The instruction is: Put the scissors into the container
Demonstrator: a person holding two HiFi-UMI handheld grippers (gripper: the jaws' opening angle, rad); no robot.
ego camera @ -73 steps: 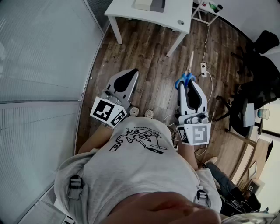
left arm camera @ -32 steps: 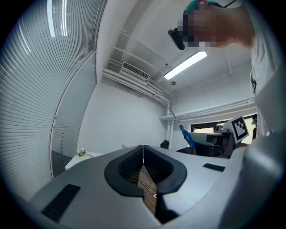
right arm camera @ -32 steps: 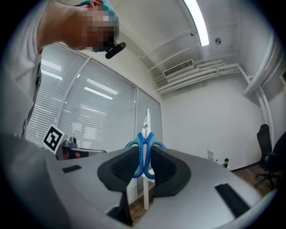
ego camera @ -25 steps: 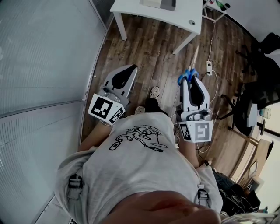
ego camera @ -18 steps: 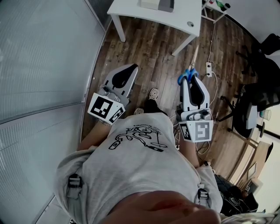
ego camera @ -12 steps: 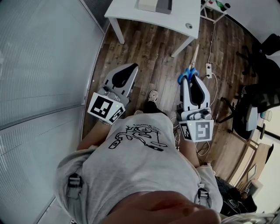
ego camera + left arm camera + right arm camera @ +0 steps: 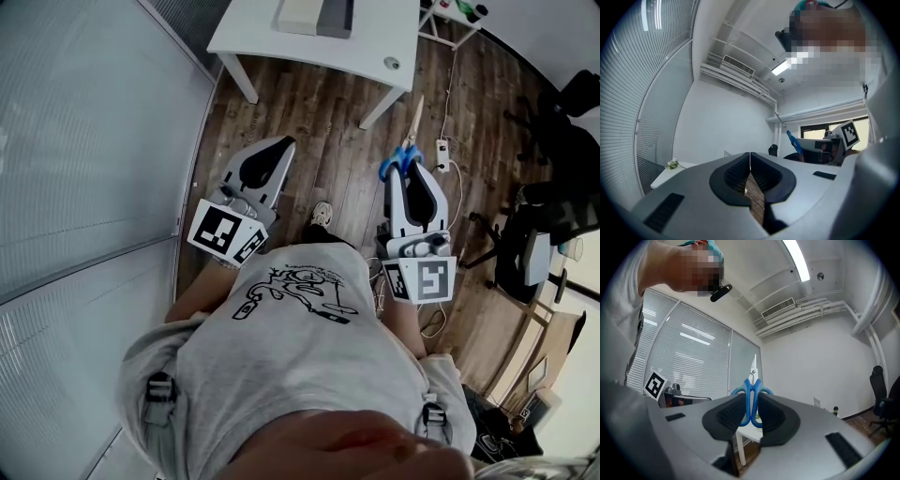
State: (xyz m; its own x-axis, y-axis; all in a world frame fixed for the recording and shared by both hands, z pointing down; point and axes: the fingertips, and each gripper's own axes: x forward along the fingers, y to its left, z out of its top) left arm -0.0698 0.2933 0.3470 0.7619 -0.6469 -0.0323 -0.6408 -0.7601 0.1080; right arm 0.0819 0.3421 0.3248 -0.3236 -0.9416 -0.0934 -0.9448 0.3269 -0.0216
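Noted blue-handled scissors [image 7: 752, 397] clamped between the jaws of the right gripper [image 7: 750, 404]: pads pressed on the two handle loops from both sides, kept apart only by the handles' width. Found blades closed, projecting straight out beyond the jaw tips, point away from the gripper. Confirmed in head view: scissors [image 7: 405, 150] protruding ahead of right gripper [image 7: 406, 176], carried in the air above the wooden floor [image 7: 319, 122].

Checked left gripper [image 7: 749, 164]: jaws fully together, pads meeting at the tips, nothing between them. Seen in head view beside the right one, left gripper [image 7: 281, 155] also off the floor.

Recorded ahead of both sets of jaws a white table [image 7: 375, 42] with a box [image 7: 314, 14] on top. Recorded a power strip [image 7: 441, 148] on the floor just right of the scissor blades, and an office chair [image 7: 562, 122] further right.
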